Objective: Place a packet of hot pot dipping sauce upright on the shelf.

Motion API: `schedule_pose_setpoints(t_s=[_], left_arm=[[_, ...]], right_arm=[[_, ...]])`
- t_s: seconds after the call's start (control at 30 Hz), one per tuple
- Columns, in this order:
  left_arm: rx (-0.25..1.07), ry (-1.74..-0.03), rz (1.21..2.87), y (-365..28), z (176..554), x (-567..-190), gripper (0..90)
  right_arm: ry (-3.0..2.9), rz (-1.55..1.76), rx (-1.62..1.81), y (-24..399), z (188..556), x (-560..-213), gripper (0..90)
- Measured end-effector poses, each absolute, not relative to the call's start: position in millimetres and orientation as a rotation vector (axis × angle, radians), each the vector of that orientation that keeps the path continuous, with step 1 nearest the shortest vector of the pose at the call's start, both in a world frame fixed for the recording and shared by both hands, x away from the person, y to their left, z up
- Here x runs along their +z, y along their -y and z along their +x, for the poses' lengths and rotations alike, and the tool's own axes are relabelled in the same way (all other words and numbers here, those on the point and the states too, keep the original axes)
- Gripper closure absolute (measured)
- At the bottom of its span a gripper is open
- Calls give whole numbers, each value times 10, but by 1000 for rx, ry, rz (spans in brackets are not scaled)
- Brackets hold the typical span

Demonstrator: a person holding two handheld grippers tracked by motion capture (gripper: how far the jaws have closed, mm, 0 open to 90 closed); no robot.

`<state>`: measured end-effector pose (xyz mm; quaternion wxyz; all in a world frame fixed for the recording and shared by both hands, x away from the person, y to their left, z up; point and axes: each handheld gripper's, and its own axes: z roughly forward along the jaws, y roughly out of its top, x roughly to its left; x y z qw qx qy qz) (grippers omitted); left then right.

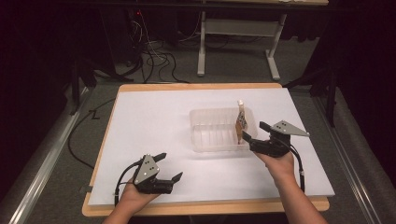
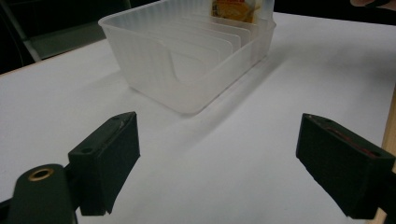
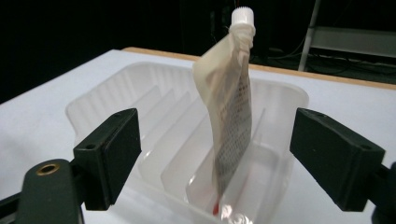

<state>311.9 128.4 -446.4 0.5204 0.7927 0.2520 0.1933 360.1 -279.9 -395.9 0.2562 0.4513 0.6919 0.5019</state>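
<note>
Releasing, by the look of it: standing a spouted pouch (image 3: 231, 112) upright in the end slot of the clear slotted bin (image 1: 201, 126), at that bin's right end as seen from the high view. Holding the right gripper (image 1: 258, 133) just beside the bin's right wall, jaws spread wide on either side of the pouch and pressing on nothing. Resting the left gripper (image 1: 170, 165) near the worktop (image 1: 154, 112) edge, well apart from the bin, jaws wide and empty too. Calling next, probably, for backing the right gripper straight away from the bin without brushing the pouch (tall, thin, liable to tip). Showing a cream, creased body, fine print, white screw cap on top, leaning slightly.
</note>
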Motion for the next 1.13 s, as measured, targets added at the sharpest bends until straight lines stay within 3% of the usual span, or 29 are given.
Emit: schedule_pose_setpoints(t_s=[0.63, 1.13], left_arm=[[433, -612, 1926, -1204, 3108, -4505, 139], [433, -617, 1933, -1183, 3119, -4522, 137]], right_arm=[[-1772, 1281, 1298, 3474, 2785, -4271, 113], [-1756, 1282, 1322, 3516, 2787, -4308, 153]])
